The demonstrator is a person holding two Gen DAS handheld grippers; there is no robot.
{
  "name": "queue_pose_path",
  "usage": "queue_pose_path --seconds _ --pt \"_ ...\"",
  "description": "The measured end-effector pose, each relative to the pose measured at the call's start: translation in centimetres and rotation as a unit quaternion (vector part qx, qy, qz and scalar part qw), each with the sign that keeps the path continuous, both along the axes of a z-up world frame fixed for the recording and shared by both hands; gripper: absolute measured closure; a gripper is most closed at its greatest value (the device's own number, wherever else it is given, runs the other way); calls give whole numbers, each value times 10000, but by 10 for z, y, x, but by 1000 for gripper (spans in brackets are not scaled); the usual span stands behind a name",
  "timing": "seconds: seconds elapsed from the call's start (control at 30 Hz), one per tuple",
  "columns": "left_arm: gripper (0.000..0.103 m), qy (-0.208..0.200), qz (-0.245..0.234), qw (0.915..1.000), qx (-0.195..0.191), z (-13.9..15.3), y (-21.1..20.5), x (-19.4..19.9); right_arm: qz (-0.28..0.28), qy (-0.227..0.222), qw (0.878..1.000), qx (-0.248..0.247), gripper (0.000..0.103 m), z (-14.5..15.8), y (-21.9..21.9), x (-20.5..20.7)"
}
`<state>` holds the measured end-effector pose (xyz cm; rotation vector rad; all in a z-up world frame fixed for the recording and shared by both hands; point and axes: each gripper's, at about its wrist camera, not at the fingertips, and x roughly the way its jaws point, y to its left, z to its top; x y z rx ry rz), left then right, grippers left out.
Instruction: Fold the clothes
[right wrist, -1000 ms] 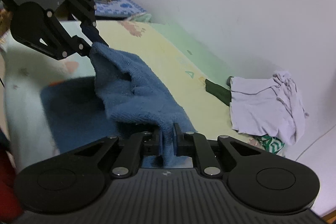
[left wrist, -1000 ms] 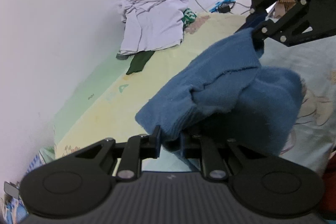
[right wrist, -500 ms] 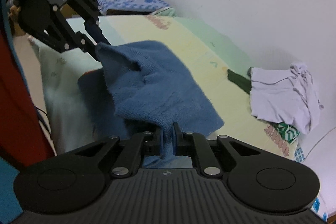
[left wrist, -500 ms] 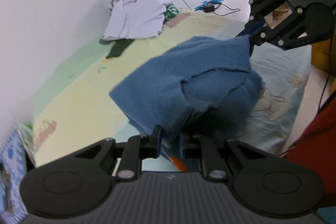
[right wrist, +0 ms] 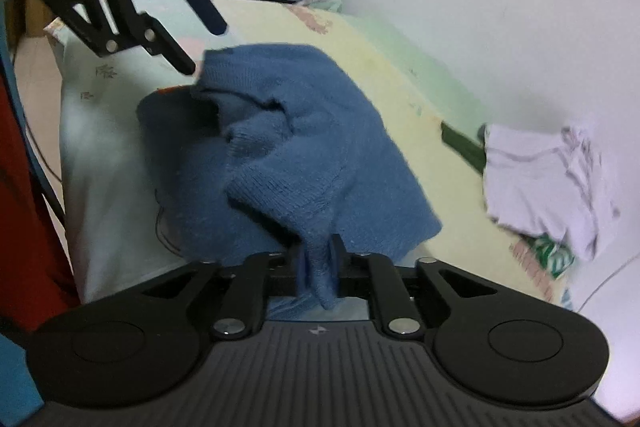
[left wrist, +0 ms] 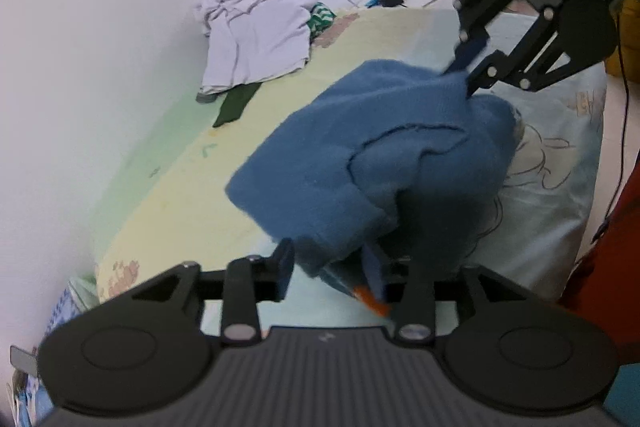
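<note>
The left tool (left wrist: 328,263) hung spread beside the rumpled blue sweater (right wrist: 304,147) while the right tool (right wrist: 318,263) pinched its edge above the bed (left wrist: 180,187).

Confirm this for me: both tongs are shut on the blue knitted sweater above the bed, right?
Not quite. The right tongs are shut on the blue knitted sweater, but the left tongs are open, as the right wrist view shows.

Sweater (left wrist: 372,155) on bed (left wrist: 172,195) near front edge; clothes pile (left wrist: 256,31) behind, against wall (left wrist: 100,27).
</note>
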<state>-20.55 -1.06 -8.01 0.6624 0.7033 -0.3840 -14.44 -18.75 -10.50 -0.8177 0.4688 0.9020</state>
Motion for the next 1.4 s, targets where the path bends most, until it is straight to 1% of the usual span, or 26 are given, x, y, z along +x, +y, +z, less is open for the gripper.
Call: queue_pose_path --seconds 0.03,0.07,0.13,0.23,0.3,0.33,0.37,0.4,0.5,0.53,0.57,0.6,0.63,0.67,0.7,0.73,0.77,0.87,0.97,1.07,1.13,1.2,1.27,1.4 --pt "55 -1 -72 10000 41 -2 -1 2 100 -68 9999 -31 66 2 1 -2" --pt "50 0 -189 9997 127 -5 -2 4 191 -139 9997 -59 64 3 3 -5" --pt "50 -20 -344 9989 314 -10 -4 8 366 -282 9989 -109 61 7 6 -10" --pt "49 -67 -470 9977 478 -12 -4 14 575 -687 9958 -185 57 8 16 -15" --pt "47 -99 -553 9967 588 -13 -5 18 722 -747 9943 -245 57 6 24 -14" --pt "43 -115 -595 9961 642 -14 -5 20 779 -691 9943 -229 56 5 29 -13" --pt "37 -124 -629 9959 635 -13 -4 23 830 -613 9945 -199 56 6 34 -13" --pt "34 -130 -659 9959 602 -11 -3 27 814 -554 9950 -153 55 5 39 -11" --pt "34 -101 -656 9953 704 -15 -3 39 677 -324 9972 26 49 5 53 -4" --pt "34 -47 -659 9955 683 -17 -2 43 604 -185 9979 110 49 6 56 0" --pt "36 27 -665 9958 635 -18 0 47 505 -76 9985 205 49 6 58 5" --pt "41 83 -639 9957 659 -21 1 51 346 -7 9990 268 50 5 60 10" --pt "60 132 -598 9956 714 -25 1 55 181 123 9993 316 59 5 61 15" --pt "69 181 -557 9953 768 -28 2 59 19 272 9990 361 72 5 62 19" --pt "70 199 -542 9953 779 -30 2 62 -112 511 9976 448 95 6 60 25" --pt "76 182 -538 9956 746 -28 3 61 -203 692 9959 550 97 8 58 28" --pt "79 156 -536 9960 704 -26 3 60 -207 725 9953 605 97 11 55 27" --pt "84 -7 -628 9961 613 -12 2 46 -61 750 9947 698 97 26 45 17" --pt "84 46 -712 9970 301 9 0 29 40 944 9923 804 97 43 33 8" --pt "84 197 -841 9961 173 16 -4 14 146 1270 9894 696 97 50 25 3" --pt "84 446 -906 9948 85 13 -6 7 222 1429 9880 552 97 45 22 -2" --pt "84 674 -932 9933 86 4 -9 5 312 1514 9874 348 97 33 24 -9" --pt "85 770 -941 9925 153 -6 -12 2 295 1688 9846 343 97 21 26 -12" --pt "84 808 -903 9924 198 -17 -15 6 209 1794 9829 373 97 -2 33 -8"
